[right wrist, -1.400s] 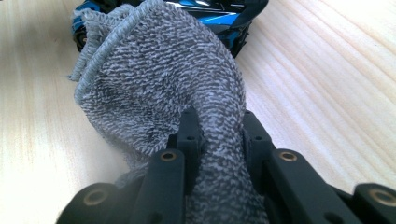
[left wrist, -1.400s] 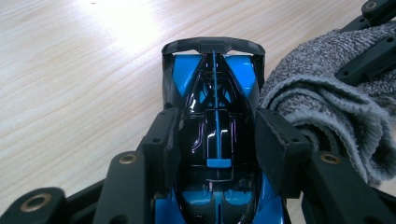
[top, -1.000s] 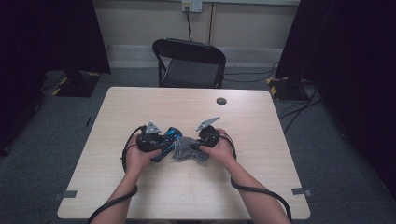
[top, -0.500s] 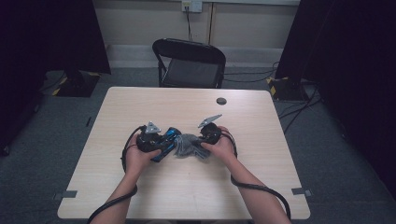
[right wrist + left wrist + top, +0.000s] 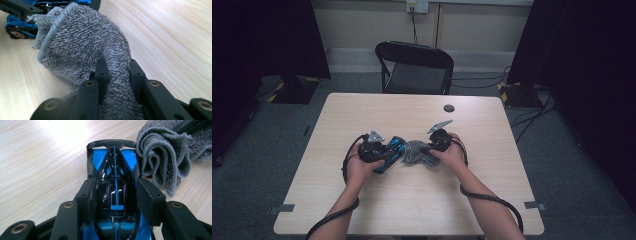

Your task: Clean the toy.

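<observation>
Little has shifted since the earlier high-view pictures: both hands sit at the same spot near the middle of the counter [image 5: 362, 107], and only the right hand with its cloth seems to have nudged a touch, staying pressed up against the toy. The left gripper [image 5: 116, 192] is clamped on a blue and black toy car [image 5: 115, 170], its two pads squeezing the cabin from either side, with the car's rear wing pointing away from the gripper and its wheels resting on the wood. The right gripper [image 5: 117, 68] is clenched on a bunched grey cloth [image 5: 82, 40], a thick fold pinched between its pads and the loose bulk spilling forward. In the left gripper view the cloth lies just beside the car's tail on the right, touching or very nearly touching the wing; in the right gripper view the car shows beyond the cloth at the top left. Behind the counter stands a black chair [image 5: 417, 70], and a small dark disc [image 5: 449, 108] lies on the far part of the counter, well apart from the work. The step in hand looks like wiping the car with the cloth while the other gripper steadies it. The next move probably calls for dragging the cloth along the bodywork with light pressure, keeping the left grasp firm so the car does not roll or twist out, and keeping the fold from snagging on the wing.
</observation>
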The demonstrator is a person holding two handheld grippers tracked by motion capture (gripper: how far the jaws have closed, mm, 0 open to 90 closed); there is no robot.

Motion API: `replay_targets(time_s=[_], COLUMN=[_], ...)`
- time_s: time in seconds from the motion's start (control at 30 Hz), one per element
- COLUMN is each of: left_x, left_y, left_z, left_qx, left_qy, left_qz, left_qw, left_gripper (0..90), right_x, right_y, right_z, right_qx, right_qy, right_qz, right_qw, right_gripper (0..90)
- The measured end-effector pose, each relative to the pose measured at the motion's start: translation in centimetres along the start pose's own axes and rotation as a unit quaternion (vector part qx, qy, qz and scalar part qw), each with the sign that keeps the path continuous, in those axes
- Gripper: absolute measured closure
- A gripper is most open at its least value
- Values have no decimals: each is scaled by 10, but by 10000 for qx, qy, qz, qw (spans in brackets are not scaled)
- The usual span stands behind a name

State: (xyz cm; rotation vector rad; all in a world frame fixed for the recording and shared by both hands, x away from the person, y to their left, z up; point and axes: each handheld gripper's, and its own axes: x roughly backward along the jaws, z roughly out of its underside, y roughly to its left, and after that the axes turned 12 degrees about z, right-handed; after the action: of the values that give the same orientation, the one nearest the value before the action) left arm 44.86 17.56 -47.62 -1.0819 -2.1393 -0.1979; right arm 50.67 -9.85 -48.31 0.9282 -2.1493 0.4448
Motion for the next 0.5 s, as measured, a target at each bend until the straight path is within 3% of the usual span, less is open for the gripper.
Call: replay_targets(time_s=[0.5], left_x=[0], left_y=[0], left_z=[1], left_qx=[32], left_qy=[-20], left_qz=[16], left_qw=[10000], left_gripper=[512], right_x=[18], right_y=[-21], right_z=[9], right_qx=[-159], right_qy=[-138], right_qz=[238], right_qw=[9995], right_gripper=[741])
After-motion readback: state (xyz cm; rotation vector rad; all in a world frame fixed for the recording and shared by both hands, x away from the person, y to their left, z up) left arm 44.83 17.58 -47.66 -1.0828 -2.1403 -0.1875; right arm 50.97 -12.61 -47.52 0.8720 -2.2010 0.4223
